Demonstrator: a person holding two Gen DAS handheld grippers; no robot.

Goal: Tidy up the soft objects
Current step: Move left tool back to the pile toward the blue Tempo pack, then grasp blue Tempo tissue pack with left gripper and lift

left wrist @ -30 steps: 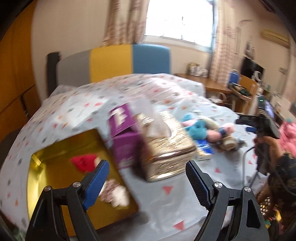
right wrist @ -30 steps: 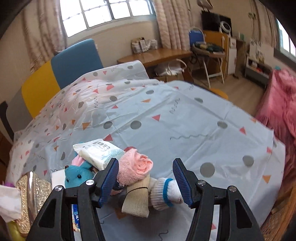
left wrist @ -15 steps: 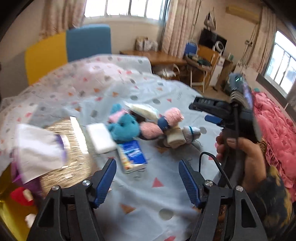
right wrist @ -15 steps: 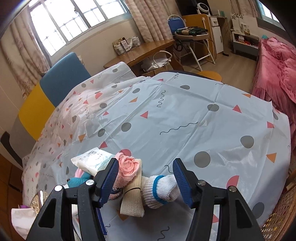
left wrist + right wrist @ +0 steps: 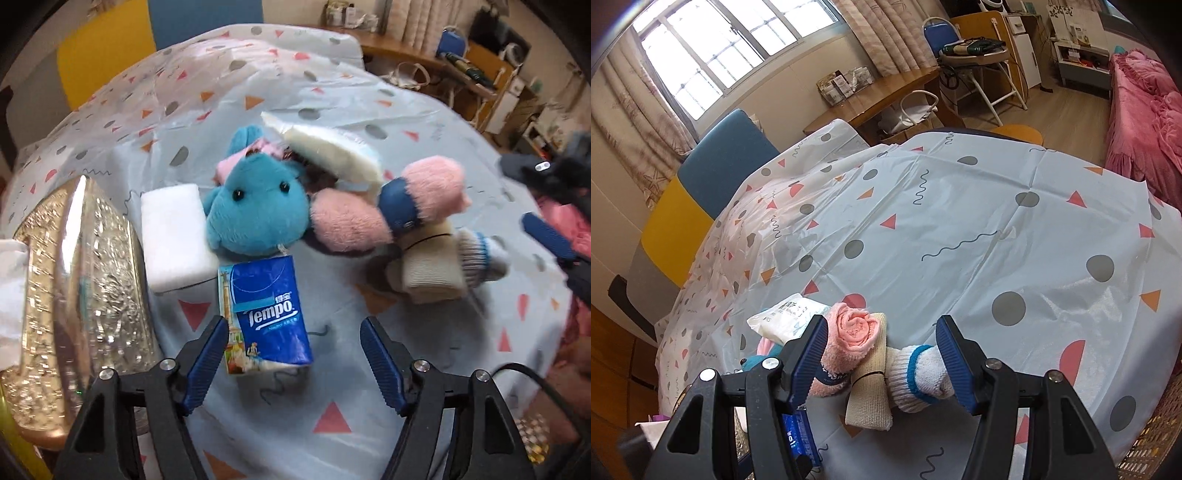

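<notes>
Left gripper (image 5: 293, 354): we see fingers opening over the Tempo pack (image 5: 266, 312), mid-frame on the table (image 5: 424, 332), unpressed. Right gripper (image 5: 881, 363): fingers apart; rolled socks (image 5: 886, 363) partly hidden behind them.

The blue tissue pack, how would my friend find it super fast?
Look on the patterned tablecloth, at the pile of soft things beside the shiny gold box. Right below the blue plush toy lies the blue tissue pack. It is the only flat, glossy packet with white writing; its neighbours are fuzzy.
</notes>
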